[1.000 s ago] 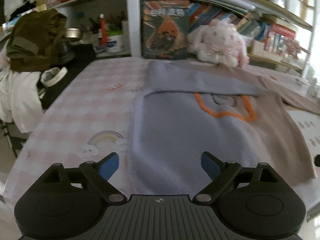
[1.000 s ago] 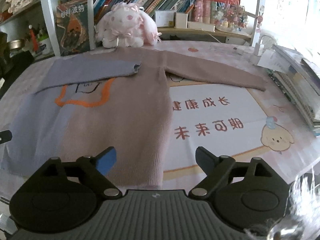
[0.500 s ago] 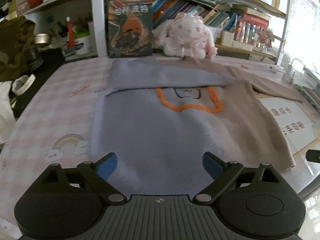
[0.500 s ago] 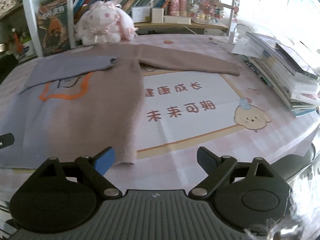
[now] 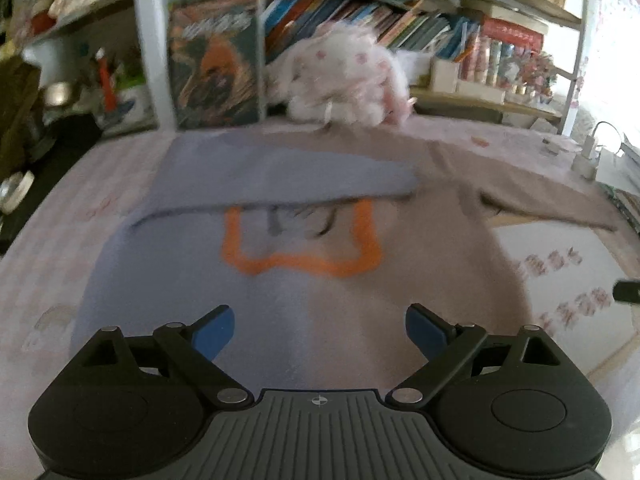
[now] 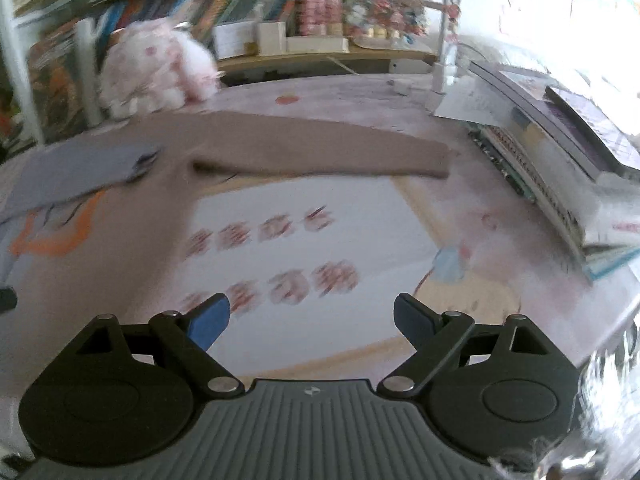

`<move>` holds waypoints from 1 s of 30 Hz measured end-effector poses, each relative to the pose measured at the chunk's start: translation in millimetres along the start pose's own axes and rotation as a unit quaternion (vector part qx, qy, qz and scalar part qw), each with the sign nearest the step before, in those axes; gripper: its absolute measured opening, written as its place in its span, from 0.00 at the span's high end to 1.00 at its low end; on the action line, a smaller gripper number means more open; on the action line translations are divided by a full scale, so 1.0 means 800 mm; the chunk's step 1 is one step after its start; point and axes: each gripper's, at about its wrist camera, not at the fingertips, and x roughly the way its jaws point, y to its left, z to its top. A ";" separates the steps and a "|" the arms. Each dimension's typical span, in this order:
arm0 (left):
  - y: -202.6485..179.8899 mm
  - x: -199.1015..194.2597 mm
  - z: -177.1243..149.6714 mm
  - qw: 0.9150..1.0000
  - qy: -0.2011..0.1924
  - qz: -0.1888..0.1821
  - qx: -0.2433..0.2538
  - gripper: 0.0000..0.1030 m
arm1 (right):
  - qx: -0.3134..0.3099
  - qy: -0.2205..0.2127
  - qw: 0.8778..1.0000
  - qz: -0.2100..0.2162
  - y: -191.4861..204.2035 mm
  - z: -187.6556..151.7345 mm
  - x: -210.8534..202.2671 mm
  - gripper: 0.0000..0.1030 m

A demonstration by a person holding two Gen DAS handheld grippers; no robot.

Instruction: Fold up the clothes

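Blurrily, the only writing we find is two rows of red characters printed on the white panel of the mat, and motion smears them past reading; the dark book cover standing at the back left also carries a title we cannot make out.

Going left to right in the left wrist view, we see the pink checked cloth of the surface, then the sweater, a soft, fuzzy knit lying flat and spread out. Its left half is lavender-blue, its right half dusty brown, with an orange outline stitched across the chest. The blue sleeve is folded across the upper chest. Behind it sits a fluffy white plush toy with pink spots, against shelves of books.

We hold the left tool wide, nothing between its blue-tipped fingers, just above the sweater's lower part, with the hem hidden beneath it.

In the right wrist view, the sweater's brown side lies to the left, and its brown sleeve stretches straight out rightward across the surface. We hold the right tool wide and empty over the white panel, beside the sweater's body. Stacked books lie at the far right.
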 end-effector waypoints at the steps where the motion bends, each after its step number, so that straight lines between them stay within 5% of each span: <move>1: -0.014 0.004 0.005 1.000 -0.004 -0.001 0.001 0.08 | 0.009 -0.003 1.000 0.005 -0.015 0.010 0.008 0.14; 10: -0.077 0.019 0.009 0.998 0.025 0.052 -0.010 0.08 | 0.040 0.007 0.999 0.023 -0.112 0.095 0.100 0.16; 23: -0.089 0.024 0.007 0.990 0.075 0.115 -0.016 0.08 | 0.056 0.019 0.998 0.035 -0.141 0.129 0.163 0.19; 27: -0.093 0.026 0.010 0.990 0.081 0.119 -0.005 0.08 | 0.053 0.003 0.998 0.024 -0.139 0.130 0.169 0.34; 30: -0.095 0.029 0.011 0.989 0.085 0.119 0.002 0.08 | 0.078 -0.007 0.995 0.056 -0.146 0.135 0.175 0.47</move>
